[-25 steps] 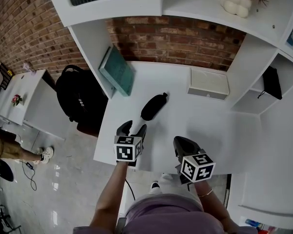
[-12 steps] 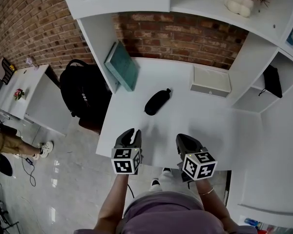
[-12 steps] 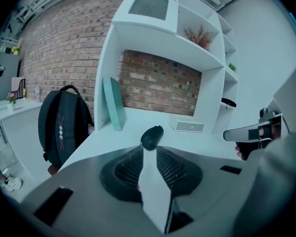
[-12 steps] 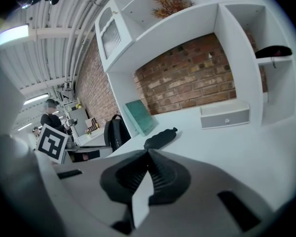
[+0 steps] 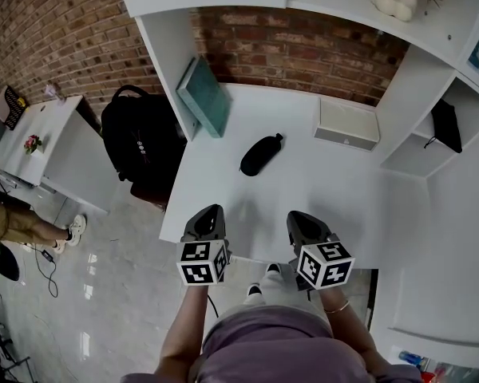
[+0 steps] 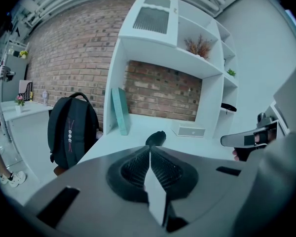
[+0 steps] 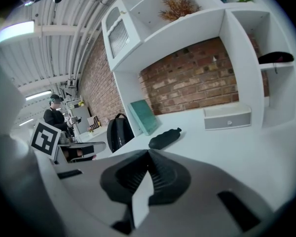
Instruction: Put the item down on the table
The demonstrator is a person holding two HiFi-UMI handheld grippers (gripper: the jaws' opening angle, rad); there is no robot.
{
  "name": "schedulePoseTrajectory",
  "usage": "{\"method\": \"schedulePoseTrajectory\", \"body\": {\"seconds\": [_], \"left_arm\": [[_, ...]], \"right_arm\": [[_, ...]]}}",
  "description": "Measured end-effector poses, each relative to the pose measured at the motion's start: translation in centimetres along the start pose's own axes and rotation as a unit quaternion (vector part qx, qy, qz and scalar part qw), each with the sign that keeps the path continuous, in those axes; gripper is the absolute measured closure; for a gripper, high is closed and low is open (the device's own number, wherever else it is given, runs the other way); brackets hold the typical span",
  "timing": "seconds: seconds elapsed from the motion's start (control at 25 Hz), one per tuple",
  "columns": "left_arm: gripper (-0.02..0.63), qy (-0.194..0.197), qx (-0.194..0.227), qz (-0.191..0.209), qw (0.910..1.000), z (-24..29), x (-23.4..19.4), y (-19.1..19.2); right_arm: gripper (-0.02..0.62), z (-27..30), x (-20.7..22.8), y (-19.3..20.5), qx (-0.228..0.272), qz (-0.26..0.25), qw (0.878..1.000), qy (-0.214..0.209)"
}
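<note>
Left hand-held gripper (image 5: 209, 214) just clenched empty; black pouch (image 5: 261, 155) lies diagonally, tip toward wall (image 5: 303, 54).

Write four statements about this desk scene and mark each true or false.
1. The black pouch lies on the white desk. True.
2. The left gripper holds the pouch. False: its jaws have just been closing and are shut with nothing between them.
3. The teal book lies flat on the desk. False: it leans against the shelf's side wall.
4. A black backpack stands beside the desk. True.
</note>
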State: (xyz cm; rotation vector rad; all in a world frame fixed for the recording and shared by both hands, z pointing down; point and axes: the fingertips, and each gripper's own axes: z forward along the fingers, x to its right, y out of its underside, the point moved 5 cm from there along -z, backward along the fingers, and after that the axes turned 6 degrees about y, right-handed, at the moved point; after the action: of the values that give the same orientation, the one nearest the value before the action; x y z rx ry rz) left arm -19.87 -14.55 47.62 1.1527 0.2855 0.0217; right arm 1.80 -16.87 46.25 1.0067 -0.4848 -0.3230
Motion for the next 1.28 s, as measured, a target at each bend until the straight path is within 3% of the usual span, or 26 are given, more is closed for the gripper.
{"method": "schedulePoseTrajectory", "body": {"seconds": [0.72, 1.28], "left_arm": [[0.606, -0.010, 0.016, -0.030, 0.9993, -3.6, -1.1, 1.0], [0.606, 0.000, 0.018, -0.018, 0.9997, -3.9, -1.3, 0.6]], "right_arm": [[0.594, -1.4, -1.3, -0.3, 0.027, -0.033, 0.999, 0.016], [0.594, -1.4, -1.5, -0.2, 0.030, -0.030, 0.998, 0.036]]}}
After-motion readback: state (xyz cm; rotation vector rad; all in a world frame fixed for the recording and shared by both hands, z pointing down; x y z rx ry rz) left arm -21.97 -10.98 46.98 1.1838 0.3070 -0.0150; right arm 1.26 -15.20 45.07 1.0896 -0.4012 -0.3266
